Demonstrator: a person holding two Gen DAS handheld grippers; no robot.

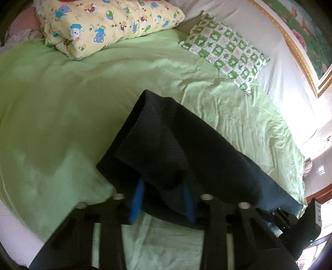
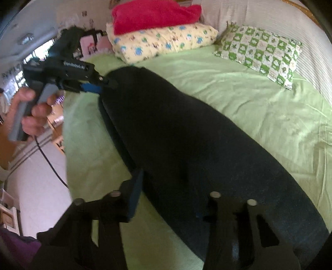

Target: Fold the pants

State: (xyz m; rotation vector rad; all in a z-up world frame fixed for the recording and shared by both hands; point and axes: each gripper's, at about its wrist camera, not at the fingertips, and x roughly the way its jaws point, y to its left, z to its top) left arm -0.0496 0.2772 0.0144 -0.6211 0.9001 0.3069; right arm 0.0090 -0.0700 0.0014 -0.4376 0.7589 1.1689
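Dark pants [image 2: 186,145] stretched along green bed [image 2: 259,116], left hand-held gripper [image 2: 103,87] pinching their far end, right hand-held gripper [image 2: 166,199] straddling near end, grip unclear

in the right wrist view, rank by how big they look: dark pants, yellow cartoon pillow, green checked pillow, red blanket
1. dark pants, by far, though nearest the camera
2. yellow cartoon pillow
3. green checked pillow and red blanket look alike; unranked

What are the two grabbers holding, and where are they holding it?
Both hold the dark pants: the left gripper pinches one end's edge, the right gripper straddles the other end.
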